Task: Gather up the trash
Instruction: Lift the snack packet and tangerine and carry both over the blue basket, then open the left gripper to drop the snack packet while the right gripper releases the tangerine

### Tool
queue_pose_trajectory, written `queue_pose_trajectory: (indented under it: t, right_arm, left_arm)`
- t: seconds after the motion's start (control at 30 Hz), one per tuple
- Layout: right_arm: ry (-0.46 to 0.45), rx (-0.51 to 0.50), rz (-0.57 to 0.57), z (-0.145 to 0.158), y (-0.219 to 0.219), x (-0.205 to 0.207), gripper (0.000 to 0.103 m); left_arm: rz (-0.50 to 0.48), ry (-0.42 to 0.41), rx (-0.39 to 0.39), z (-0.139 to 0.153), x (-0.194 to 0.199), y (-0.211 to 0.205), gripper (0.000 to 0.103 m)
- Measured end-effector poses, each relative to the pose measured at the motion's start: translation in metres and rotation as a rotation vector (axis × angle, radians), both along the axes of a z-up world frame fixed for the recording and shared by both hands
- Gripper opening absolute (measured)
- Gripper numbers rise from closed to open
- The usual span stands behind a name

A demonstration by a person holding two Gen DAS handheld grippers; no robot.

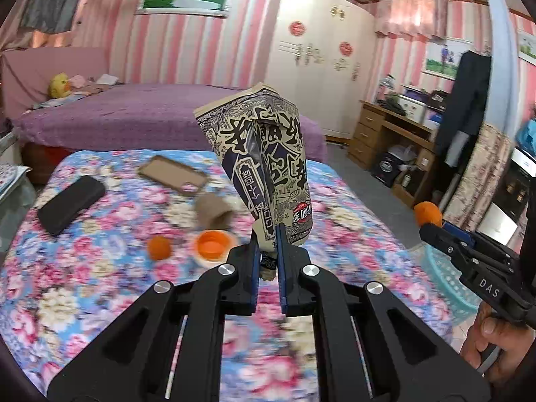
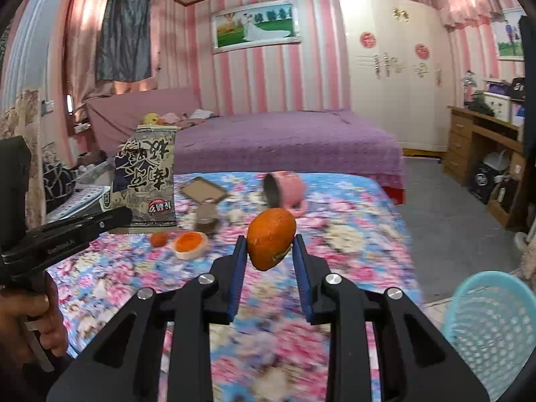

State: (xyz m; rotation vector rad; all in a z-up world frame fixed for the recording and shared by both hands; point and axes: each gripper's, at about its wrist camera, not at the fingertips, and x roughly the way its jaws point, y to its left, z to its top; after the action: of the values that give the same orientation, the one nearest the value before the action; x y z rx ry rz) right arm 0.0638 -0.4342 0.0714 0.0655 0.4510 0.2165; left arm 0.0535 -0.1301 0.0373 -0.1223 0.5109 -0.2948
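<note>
My left gripper (image 1: 267,234) is shut on the bottom edge of a beige snack bag (image 1: 261,154) with black lettering, which stands upright above the floral bedspread (image 1: 100,301). My right gripper (image 2: 269,246) is shut on a piece of orange peel (image 2: 271,238), held in the air over the bed. In the left wrist view the right gripper (image 1: 432,227) with its peel (image 1: 427,212) shows at the right. Lying on the bed are a small orange piece (image 2: 158,238), a hollow peel half (image 2: 189,244) and a brown tape roll (image 2: 207,221).
A light blue mesh basket (image 2: 492,328) stands on the floor at the bed's right side. On the bedspread also lie a pink mug (image 2: 284,191) on its side, a brown phone case (image 1: 174,176) and a black case (image 1: 70,202). A purple bed stands behind.
</note>
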Motion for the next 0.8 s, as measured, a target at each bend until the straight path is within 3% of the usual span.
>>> queue_pose_trajectory:
  t: [0.23, 0.43, 0.57, 0.8]
  right_arm:
    - [-0.021, -0.026, -0.152, 0.01, -0.086, -0.035, 0.028]
    - [-0.004, -0.062, -0.288, 0.008, -0.153, -0.058, 0.028]
    - [0.016, -0.058, -0.363, -0.001, -0.187, -0.07, 0.028]
    - [0.082, -0.055, -0.431, -0.026, -0.226, -0.08, 0.028]
  left_arm:
    - [-0.144, -0.033, -0.005, 0.016, -0.01, -0.089, 0.007]
    - [-0.257, -0.035, -0.06, 0.019, -0.019, -0.164, 0.007]
    - [-0.324, -0.008, -0.083, 0.004, -0.021, -0.211, 0.007]
    - [-0.411, 0.053, -0.057, -0.032, -0.018, -0.271, 0.007]
